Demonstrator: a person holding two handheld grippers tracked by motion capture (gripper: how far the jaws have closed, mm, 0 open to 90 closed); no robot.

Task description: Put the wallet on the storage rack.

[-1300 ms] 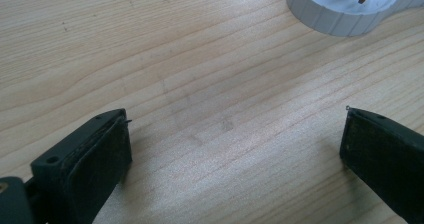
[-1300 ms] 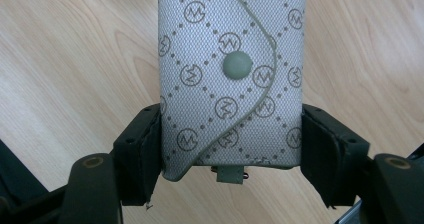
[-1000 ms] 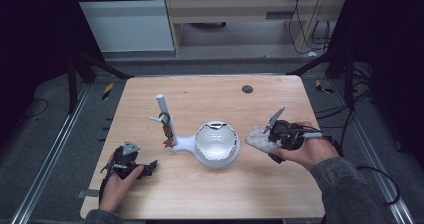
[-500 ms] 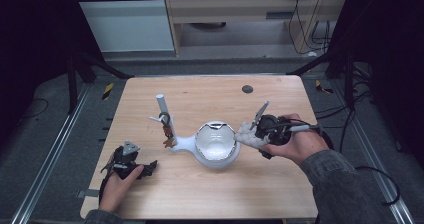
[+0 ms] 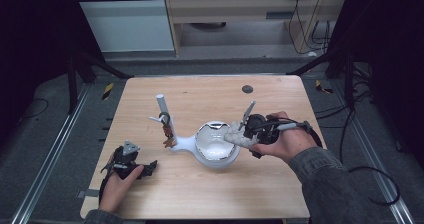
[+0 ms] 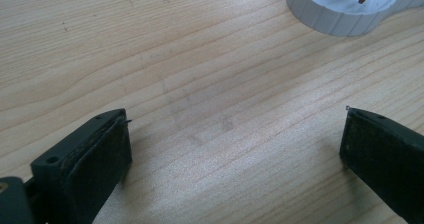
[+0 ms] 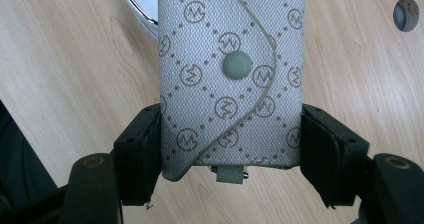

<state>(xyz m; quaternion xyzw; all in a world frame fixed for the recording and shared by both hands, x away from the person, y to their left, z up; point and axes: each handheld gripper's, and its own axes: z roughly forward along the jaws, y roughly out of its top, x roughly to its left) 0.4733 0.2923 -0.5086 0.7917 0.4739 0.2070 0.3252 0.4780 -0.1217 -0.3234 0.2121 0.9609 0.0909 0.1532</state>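
Monogrammed pouch (image 7: 231, 74), clamped in the right gripper (image 7: 231, 149), should lower level and centred into the white dish (image 5: 218, 145) before release.

In the right gripper view we see the grey monogram-patterned fabric pouch with a snap button (image 7: 231, 74) cut off by the top edge, so its far end cannot be read; the chrome-rimmed bowl (image 7: 142, 6) shows as a sliver behind it; in the left gripper view the white ribbed stand base (image 6: 345, 11) is cropped at the top; in the high view the small hanging objects on the white upright post (image 5: 167, 131) are too small for us to identify.
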